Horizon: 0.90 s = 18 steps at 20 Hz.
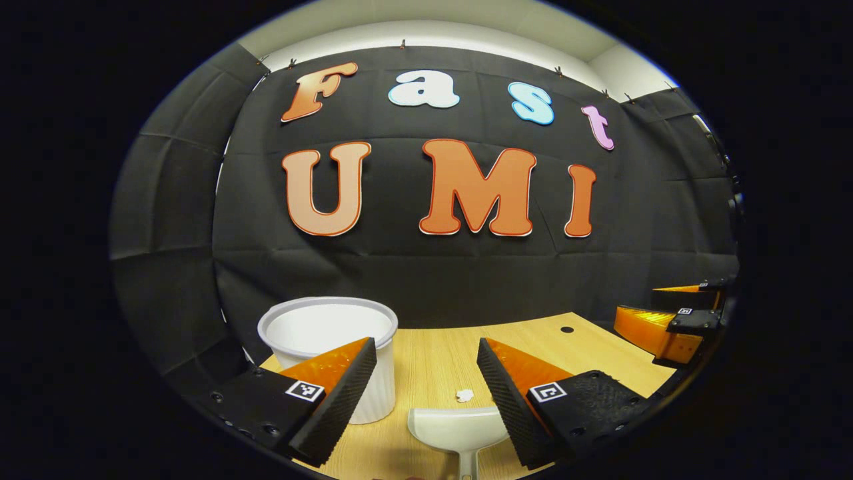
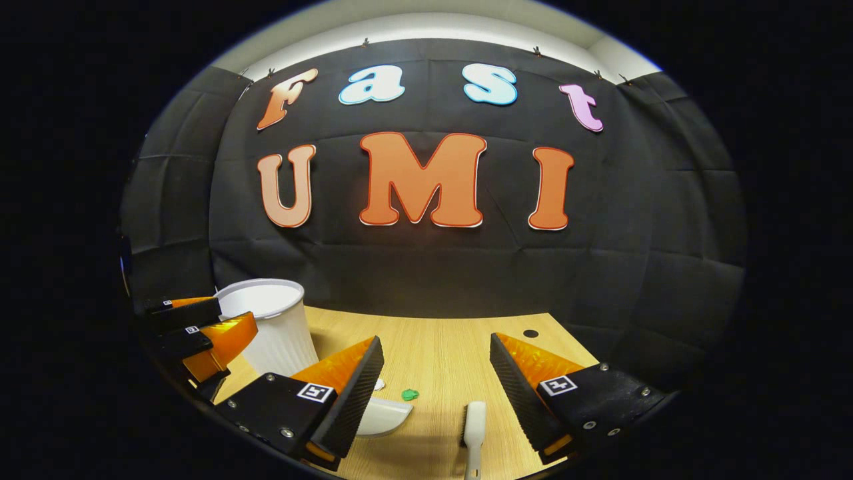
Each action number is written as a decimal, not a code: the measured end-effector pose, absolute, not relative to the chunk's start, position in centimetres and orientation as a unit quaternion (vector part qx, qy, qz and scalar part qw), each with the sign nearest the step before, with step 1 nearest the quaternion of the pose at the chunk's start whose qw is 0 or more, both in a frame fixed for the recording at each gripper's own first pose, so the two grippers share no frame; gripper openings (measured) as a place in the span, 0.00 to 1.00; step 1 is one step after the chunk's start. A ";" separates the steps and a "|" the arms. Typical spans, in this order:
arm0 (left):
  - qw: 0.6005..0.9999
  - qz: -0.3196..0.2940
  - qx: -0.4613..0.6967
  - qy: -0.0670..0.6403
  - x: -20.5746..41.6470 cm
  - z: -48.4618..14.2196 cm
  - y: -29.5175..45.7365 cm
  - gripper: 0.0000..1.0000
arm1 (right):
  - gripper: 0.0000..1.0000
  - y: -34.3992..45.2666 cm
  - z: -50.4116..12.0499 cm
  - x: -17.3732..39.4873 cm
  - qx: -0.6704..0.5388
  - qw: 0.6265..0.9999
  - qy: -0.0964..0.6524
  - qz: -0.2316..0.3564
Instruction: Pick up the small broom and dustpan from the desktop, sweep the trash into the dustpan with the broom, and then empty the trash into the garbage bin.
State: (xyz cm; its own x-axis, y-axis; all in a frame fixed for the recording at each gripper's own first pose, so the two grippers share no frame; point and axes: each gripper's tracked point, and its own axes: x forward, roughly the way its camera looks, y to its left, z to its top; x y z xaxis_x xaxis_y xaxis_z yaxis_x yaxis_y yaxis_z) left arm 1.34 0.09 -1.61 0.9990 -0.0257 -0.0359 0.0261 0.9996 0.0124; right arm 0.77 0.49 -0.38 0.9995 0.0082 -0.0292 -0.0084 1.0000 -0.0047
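Both tools spread above the bench
Left tool [image 1: 426, 393] gapes over the dustpan [image 1: 460, 427], bin [image 1: 330, 347] beside; right tool [image 2: 433, 393] gapes over the broom [image 2: 474, 427]

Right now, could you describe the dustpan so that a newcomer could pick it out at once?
Start at the white ribbed garbage bin on the wooden desktop. Just beside its base, toward the near edge, lies the dustpan: white too, but low, flat and scoop-shaped with a short handle, between the open left gripper.
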 end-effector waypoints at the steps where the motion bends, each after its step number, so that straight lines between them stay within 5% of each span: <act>1: 1.000 -0.014 0.004 0.019 1.4 -1.6 0.0 0.95 | 0.96 0.5 -0.4 0.9 -0.003 1.000 0.016 0.005; 18: 0.999 -0.034 0.000 0.042 2.7 -3.3 -1.0 0.95 | 0.96 -0.3 -1.2 1.8 -0.006 0.999 0.032 0.004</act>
State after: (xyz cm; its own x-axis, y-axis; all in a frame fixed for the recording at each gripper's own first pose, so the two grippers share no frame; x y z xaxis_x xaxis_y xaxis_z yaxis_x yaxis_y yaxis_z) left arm 2.68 -1.02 -3.31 0.9941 -0.0679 -0.0849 0.0679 0.9977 -0.0023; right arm 1.78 -0.28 -1.25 0.9980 0.0069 -0.0634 -0.0076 0.9999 -0.0109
